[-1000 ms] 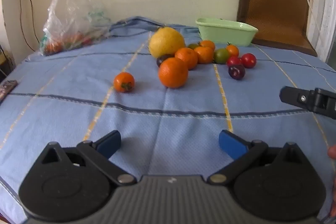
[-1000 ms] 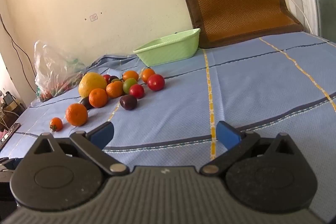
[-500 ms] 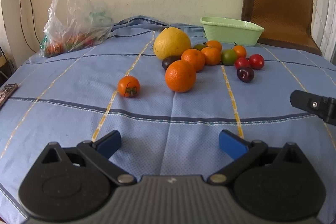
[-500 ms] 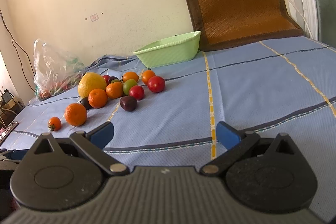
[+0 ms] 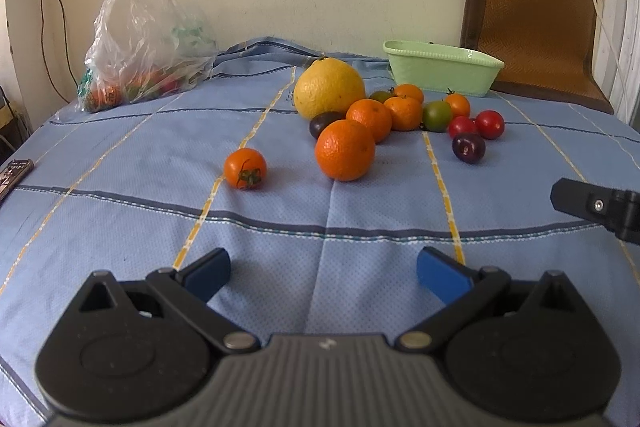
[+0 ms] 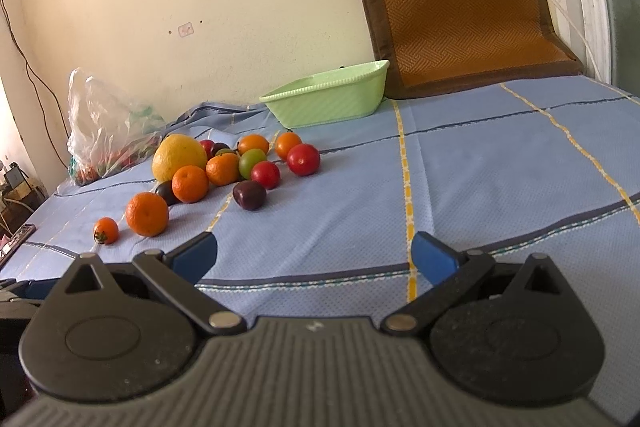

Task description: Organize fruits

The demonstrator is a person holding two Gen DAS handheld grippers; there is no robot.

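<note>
**Approach to the fruit pile: both hand-held grippers empty**

While no fruit is yet gripped, the left hand-held gripper (image 5: 323, 271) faces the pile head-on. Its jaws are spread wide and touch nothing; only blue cloth (image 5: 120, 147) shows between the fingers.

The fruit lies ahead of both tools on the cloth. Nearest the left tool are a small tomato (image 5: 245, 169), slightly left of its centreline, and an orange (image 5: 345, 150), almost dead ahead. Behind these sit a large yellow citrus (image 5: 329, 89), more oranges, a green fruit, red tomatoes and a dark plum (image 5: 468, 147). A green basket (image 5: 440, 71) stands beyond the pile, near the wall, apart from the fruit.

The right hand-held gripper (image 6: 314, 253) is likewise wide open and empty. From its view the pile lies ahead and to the left; the plum (image 6: 249, 195) is its closest fruit, and the basket (image 6: 328, 99) is nearly straight ahead, farther off.

Judgement: the left tool is nearer the orange and tomato and better aligned with them. These fruits are round, so no long axis constrains jaw orientation. The basket is the likely destination.
</note>
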